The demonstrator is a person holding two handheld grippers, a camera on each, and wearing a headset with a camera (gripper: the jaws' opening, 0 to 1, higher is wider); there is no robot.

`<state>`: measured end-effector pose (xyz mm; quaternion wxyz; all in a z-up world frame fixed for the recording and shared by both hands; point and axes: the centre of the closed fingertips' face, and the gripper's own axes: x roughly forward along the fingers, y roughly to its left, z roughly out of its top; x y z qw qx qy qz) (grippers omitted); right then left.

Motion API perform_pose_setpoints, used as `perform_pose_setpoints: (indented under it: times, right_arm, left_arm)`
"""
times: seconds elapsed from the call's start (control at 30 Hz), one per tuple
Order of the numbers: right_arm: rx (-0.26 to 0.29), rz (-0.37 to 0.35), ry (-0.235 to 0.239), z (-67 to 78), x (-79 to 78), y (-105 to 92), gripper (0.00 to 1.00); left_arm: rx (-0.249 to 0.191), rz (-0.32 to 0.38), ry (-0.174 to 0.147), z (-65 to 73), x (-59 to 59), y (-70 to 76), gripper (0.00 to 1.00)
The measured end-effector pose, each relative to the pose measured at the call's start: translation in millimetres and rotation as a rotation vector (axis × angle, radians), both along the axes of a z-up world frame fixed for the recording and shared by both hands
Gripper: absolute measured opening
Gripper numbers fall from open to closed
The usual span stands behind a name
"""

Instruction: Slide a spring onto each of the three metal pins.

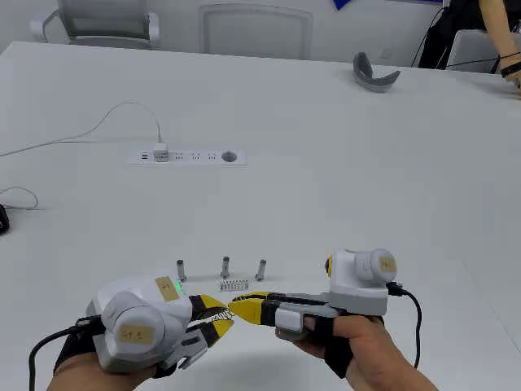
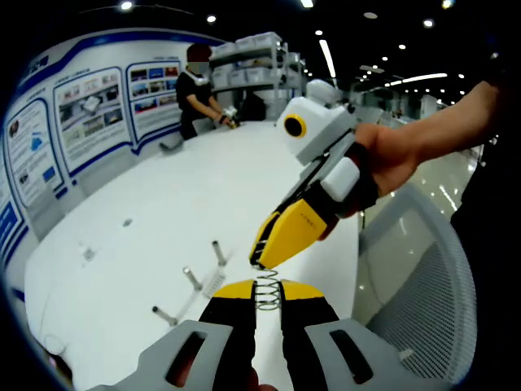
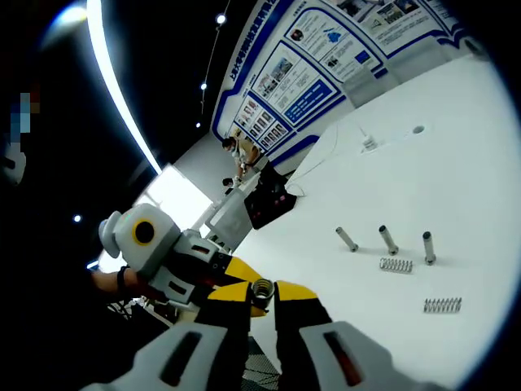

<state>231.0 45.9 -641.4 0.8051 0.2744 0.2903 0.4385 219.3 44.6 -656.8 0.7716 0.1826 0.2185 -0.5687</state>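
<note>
Three short metal pins (image 1: pixel 181 270) (image 1: pixel 225 266) (image 1: pixel 260 270) stand upright in a row on the white table (image 1: pixel 342 179), all bare. One spring (image 1: pixel 234 284) lies flat just in front of the middle pin. The right gripper view also has the pins (image 3: pixel 387 239), that spring (image 3: pixel 396 265) and a second loose spring (image 3: pixel 442 305). Just in front of the pins, above the table, my left gripper (image 1: pixel 218 314) and right gripper (image 1: pixel 234 306) meet tip to tip. A third spring (image 2: pixel 267 293) sits pinched between my left gripper's (image 2: pixel 268 287) jaws. Its far end is at my right gripper's (image 3: pixel 261 287) tips.
A white power strip (image 1: pixel 187 155) with a plugged charger (image 1: pixel 160 151) and cable lies across the middle of the table. A grey curved object (image 1: pixel 374 73) rests at the far right. Chairs (image 1: pixel 256 31) line the far edge, and a person's arm (image 1: pixel 509 57) reaches in at the top right.
</note>
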Motion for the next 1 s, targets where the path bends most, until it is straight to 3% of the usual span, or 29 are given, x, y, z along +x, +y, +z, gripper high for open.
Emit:
perform_pose_setpoints:
  times: [0.27,0.63,1.0]
  right_arm:
    - [-0.148,0.113,-0.068,12.2,-1.9,0.9,0.12]
    - [-0.350,0.265,-0.166,19.2,-2.3,-0.9,0.12]
    - [-0.529,0.471,-0.242,12.6,-14.7,-5.2,0.12]
  left_arm:
    - [-0.060,-0.019,0.035,10.1,2.0,-3.5,0.10]
    - [-0.075,-0.074,0.033,14.8,3.1,-16.6,0.09]
    - [-0.069,-0.140,0.036,13.0,-5.6,-23.3,0.09]
